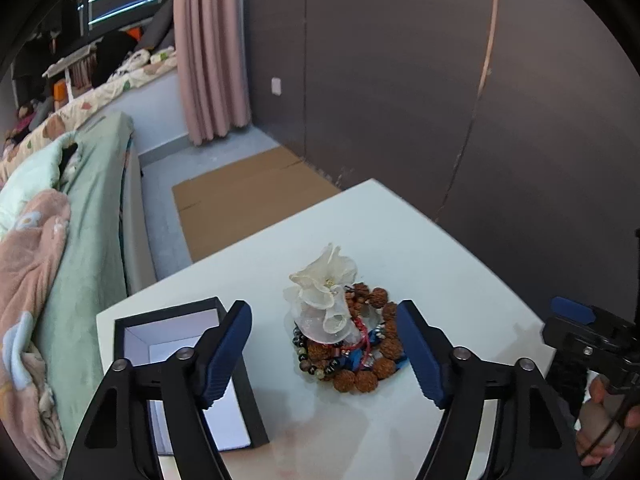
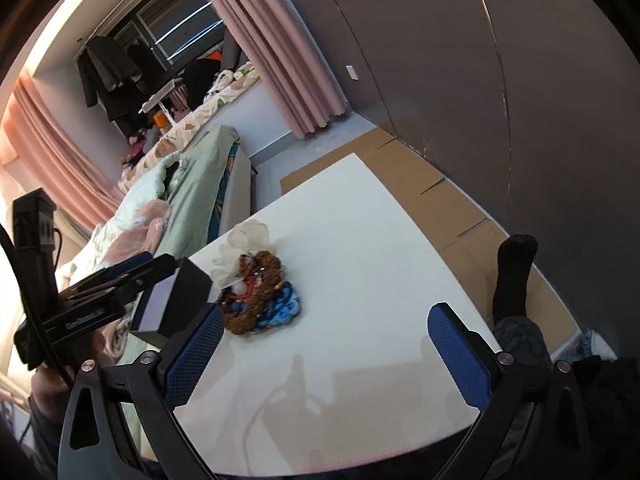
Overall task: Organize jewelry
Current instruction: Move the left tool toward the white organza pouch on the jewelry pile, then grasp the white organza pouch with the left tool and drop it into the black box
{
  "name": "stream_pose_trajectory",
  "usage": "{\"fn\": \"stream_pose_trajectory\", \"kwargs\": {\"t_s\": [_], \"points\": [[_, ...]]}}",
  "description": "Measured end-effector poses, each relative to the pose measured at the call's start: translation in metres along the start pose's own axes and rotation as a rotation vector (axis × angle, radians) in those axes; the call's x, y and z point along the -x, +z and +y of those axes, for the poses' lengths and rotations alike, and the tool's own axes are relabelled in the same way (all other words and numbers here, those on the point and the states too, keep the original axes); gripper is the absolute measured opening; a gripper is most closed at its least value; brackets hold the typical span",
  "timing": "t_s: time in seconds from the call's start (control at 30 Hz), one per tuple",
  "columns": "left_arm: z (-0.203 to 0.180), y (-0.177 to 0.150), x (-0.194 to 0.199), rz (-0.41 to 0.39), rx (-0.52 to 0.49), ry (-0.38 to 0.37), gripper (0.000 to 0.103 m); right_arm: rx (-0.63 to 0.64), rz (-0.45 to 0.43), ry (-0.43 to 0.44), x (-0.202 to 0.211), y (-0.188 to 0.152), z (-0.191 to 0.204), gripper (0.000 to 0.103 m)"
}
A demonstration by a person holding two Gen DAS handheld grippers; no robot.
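Jewelry pile [image 1: 348,340] heaped mid-frame on white table [image 1: 400,240], right of black box [image 1: 188,360]. Left claw [image 1: 324,354] wide around pile, not touching. Right claw [image 2: 326,354] wide, empty.

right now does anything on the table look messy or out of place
Yes: the jewelry pile lies in one tangled heap on the white table, bead bracelets, red cord and a cream fabric flower overlapping. None of it is in the open black box beside it.
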State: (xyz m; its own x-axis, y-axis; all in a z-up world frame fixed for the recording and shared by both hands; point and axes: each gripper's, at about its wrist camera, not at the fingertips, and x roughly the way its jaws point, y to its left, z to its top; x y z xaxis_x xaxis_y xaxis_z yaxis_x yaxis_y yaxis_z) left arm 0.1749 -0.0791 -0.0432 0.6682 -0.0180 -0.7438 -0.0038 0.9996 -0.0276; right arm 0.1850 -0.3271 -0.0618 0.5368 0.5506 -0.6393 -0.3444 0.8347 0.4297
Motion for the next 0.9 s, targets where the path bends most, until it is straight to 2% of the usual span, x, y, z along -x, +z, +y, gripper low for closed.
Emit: {"fn": "stream_pose_trajectory", "kwargs": {"t_s": [0.07, 0.33, 0.4, 0.43, 0.47, 0.53, 0.9], "points": [[0.001, 0.001, -0.012, 0.03, 0.02, 0.002, 0.065, -0.007, -0.003, 0.017, -0.005, -0.001, -0.008, 0.103], [-0.006, 0.003, -0.047, 0.109, 0.029, 0.019, 0.051, -0.031, 0.031, 0.079, -0.034, -0.013, -0.027, 0.103], [-0.007, 0.004, -0.053, 0.123, 0.044, 0.019, 0.033, -0.026, 0.036, 0.086, -0.037, -0.014, -0.028, 0.103], [-0.006, 0.003, -0.056, 0.131, 0.054, 0.003, 0.017, -0.026, 0.035, 0.089, -0.036, -0.014, -0.03, 0.103], [-0.006, 0.003, -0.057, 0.137, 0.064, -0.011, 0.008, -0.028, 0.034, 0.092, -0.036, -0.014, -0.033, 0.103], [-0.007, 0.002, -0.058, 0.13, 0.07, -0.018, 0.001, -0.037, 0.033, 0.094, -0.035, -0.015, -0.036, 0.103], [-0.003, 0.002, 0.009, -0.038, 0.074, -0.084, 0.0, -0.041, 0.042, 0.096, -0.033, -0.013, -0.026, 0.1]]}}
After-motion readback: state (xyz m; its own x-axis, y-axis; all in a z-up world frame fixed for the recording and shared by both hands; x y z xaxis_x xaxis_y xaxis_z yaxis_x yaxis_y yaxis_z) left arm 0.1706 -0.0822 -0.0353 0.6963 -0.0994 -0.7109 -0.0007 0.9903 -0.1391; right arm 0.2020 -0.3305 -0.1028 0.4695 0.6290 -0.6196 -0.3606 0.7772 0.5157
